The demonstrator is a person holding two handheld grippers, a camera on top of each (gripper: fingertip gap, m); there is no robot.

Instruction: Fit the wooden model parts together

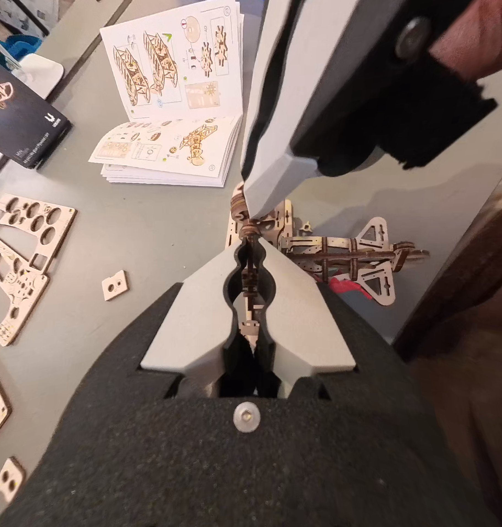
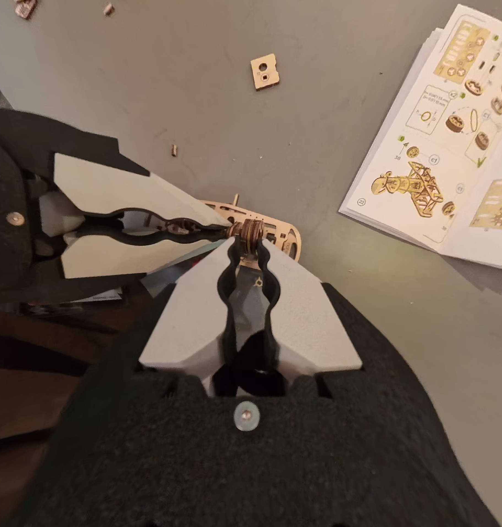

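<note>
Over the model plane (image 1: 343, 256), both grippers (image 2: 245, 238) clamped.

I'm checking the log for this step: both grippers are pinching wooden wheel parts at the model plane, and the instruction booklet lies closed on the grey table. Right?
Not quite. The white paper instruction booklet lies open, with illustrated pages showing in the left wrist view. The rest holds: the left gripper and right gripper each pinch small round wooden wheel parts at the laser-cut wooden model plane on the grey table.

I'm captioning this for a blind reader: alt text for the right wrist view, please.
Two grey-fingered grippers, right gripper and left gripper, meet tip to tip, both pinching a small layered wooden wheel assembly above a grey table; an open instruction booklet lies at right.
</note>
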